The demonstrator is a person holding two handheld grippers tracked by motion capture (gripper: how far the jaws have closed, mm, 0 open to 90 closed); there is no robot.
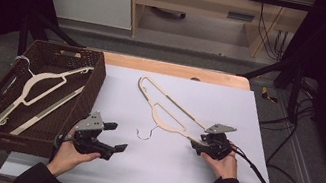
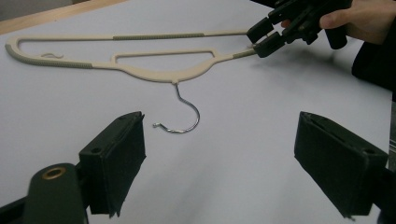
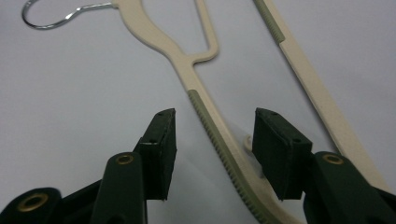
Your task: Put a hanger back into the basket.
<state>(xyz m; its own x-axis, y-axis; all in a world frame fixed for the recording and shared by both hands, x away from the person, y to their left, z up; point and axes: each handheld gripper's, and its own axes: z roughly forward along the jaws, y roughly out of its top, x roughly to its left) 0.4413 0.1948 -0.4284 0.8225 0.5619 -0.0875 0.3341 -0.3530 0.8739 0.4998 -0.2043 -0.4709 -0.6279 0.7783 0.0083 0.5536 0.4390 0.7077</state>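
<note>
A cream hanger [image 1: 168, 110] with a wire hook [image 1: 145, 134] lies flat on the white table top. My right gripper [image 1: 198, 146] is at the hanger's near right end. In the right gripper view its jaws [image 3: 212, 144] straddle the ribbed shoulder arm [image 3: 219, 135], with a gap on each side, so the pads do not press it. The left gripper view shows that gripper [image 2: 261, 39] at the hanger's tip [image 2: 159, 74]. My left gripper [image 1: 118, 137] hovers open just short of the hook [image 2: 187, 116], nothing between its jaws [image 2: 219, 154].
A dark woven basket [image 1: 97, 80] stands at the table's left edge and holds another cream hanger [image 1: 45, 83]. A bare wooden strip [image 1: 175, 69] runs along the table's far edge. A cable [image 1: 262, 177] trails from the right gripper toward the right edge.
</note>
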